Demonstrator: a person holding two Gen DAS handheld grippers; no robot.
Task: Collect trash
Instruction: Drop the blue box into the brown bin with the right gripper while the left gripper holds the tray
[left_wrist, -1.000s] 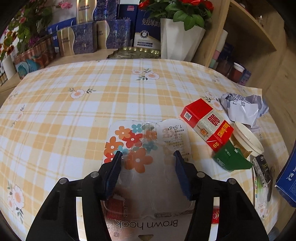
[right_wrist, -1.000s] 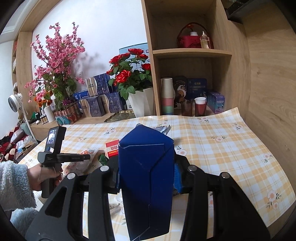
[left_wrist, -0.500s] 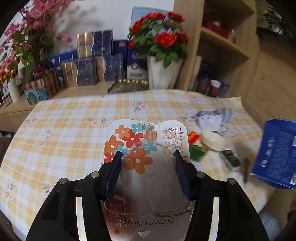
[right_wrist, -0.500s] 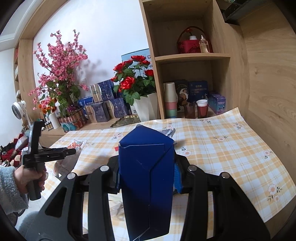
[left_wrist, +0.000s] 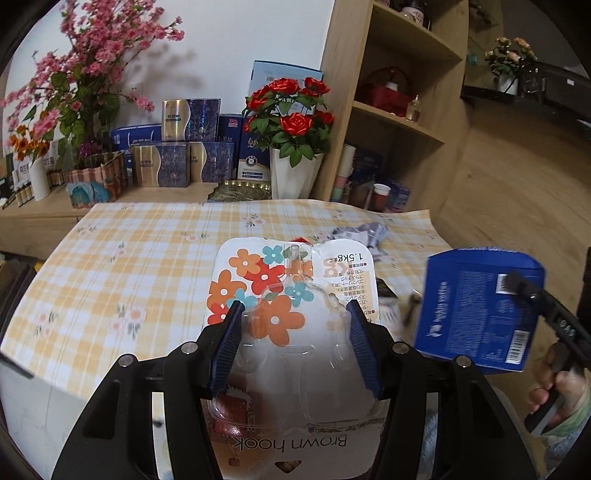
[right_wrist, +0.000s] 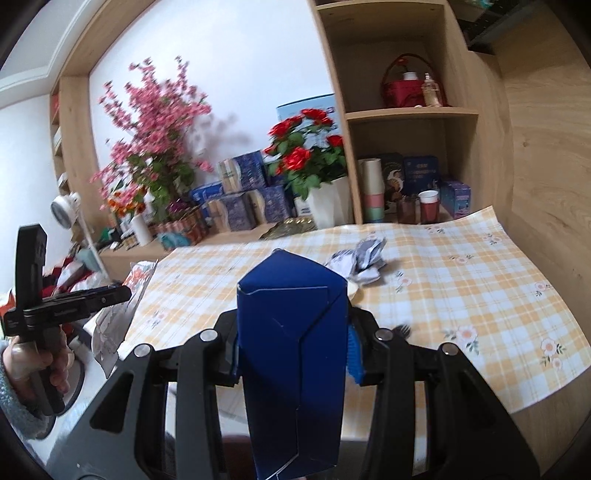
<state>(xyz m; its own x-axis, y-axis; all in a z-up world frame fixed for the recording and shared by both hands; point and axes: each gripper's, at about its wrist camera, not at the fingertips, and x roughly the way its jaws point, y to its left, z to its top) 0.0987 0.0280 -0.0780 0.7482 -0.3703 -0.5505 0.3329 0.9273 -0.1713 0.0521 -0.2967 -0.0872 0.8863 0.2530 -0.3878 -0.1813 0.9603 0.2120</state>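
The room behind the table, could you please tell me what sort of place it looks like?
Probably a home living or dining room: a checked floral tablecloth, a white pot of red roses, and wooden shelves holding cups and boxes.

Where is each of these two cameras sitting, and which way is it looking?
Left wrist view: sits on the left gripper, looking along its fingers past the held flowered hook package over the checked table; the right hand shows at the right edge.
Right wrist view: sits on the right gripper, looking past the held blue carton toward the shelves; the left hand shows at the left edge.
Shared: the table, crumpled paper, red roses, and both held items.
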